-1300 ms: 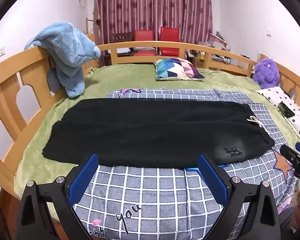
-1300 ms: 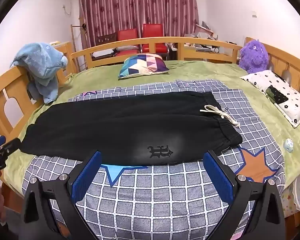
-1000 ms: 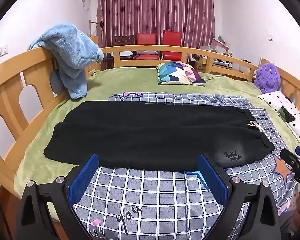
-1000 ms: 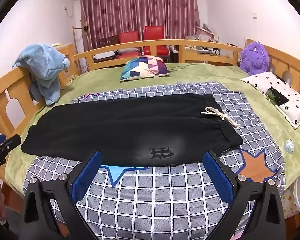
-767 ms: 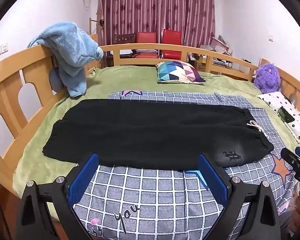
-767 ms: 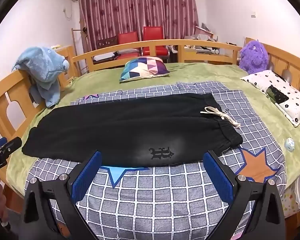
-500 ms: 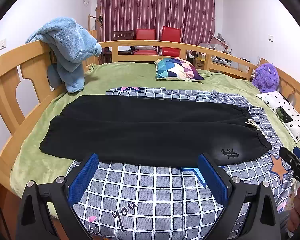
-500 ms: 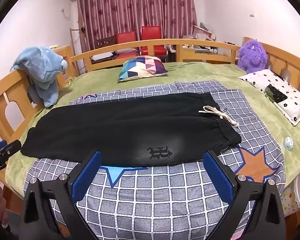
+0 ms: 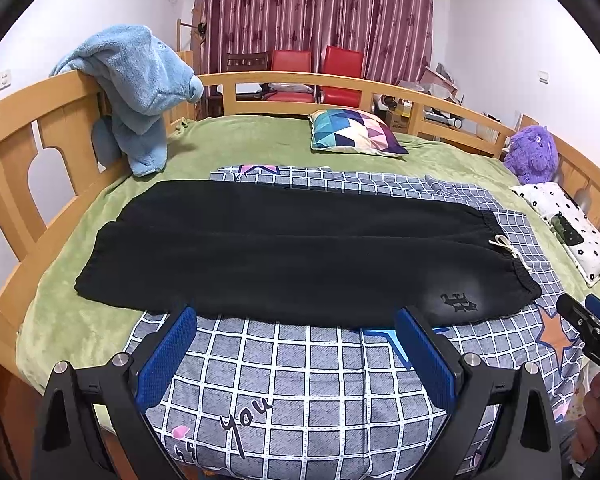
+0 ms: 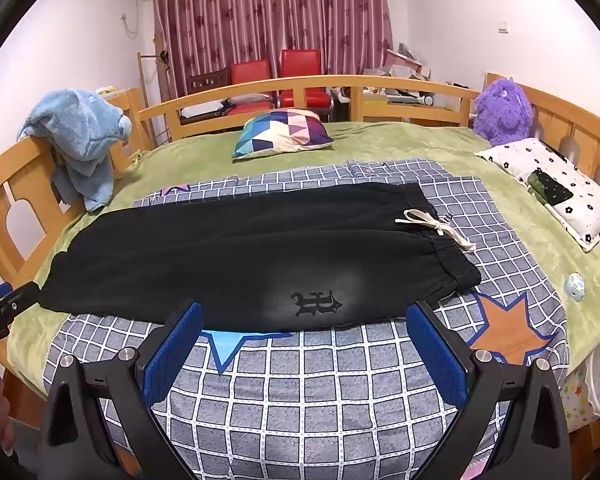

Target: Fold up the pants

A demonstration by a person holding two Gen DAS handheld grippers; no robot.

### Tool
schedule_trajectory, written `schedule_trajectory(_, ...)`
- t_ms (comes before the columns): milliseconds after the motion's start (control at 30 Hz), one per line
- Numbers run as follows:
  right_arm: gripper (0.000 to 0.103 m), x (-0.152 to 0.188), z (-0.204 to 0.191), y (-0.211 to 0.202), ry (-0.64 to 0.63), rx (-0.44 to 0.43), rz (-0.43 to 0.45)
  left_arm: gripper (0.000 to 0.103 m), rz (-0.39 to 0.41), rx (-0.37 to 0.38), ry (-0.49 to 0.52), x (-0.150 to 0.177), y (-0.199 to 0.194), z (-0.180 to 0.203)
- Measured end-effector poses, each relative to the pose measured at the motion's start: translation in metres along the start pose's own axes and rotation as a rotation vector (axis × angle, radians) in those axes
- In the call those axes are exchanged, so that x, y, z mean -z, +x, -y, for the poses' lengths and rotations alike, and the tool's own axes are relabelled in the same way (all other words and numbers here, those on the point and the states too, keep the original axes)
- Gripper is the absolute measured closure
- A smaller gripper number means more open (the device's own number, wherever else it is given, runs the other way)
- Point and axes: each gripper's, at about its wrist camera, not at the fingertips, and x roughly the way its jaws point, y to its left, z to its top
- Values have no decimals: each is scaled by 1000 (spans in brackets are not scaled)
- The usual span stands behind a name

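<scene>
The black pants [image 9: 300,248] lie flat and full length across the bed, on the checked blanket [image 9: 320,368], waistband and white drawstring [image 10: 436,226] to our right, leg cuffs to our left over the green cover [image 9: 260,136]. Over the last second or so little has changed: the garment has not moved, and both views have only drifted slightly, so no fold has begun. Our left claw [image 9: 296,348] hovers released just short of the near edge toward the legs, and our right claw [image 10: 306,354] hangs equally spread near the embroidered logo [image 10: 316,303]. We judge that we are still lining up for the first grasp of the near hem.
</scene>
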Motion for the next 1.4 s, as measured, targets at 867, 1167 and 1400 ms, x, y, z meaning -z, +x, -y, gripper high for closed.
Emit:
schedule_trajectory(867,3,6,-1,-27,-31,-9,25,3,-18,60,-35,-3,8,-9)
schedule_trajectory(1167,3,-3,-6,-46,-6,2,40,3,-23,84,-50,-5,11,-9)
schedule_trajectory(1400,3,-21,-34,-62,-1,-23,116,3,-20,78,-56,-2,14,-24)
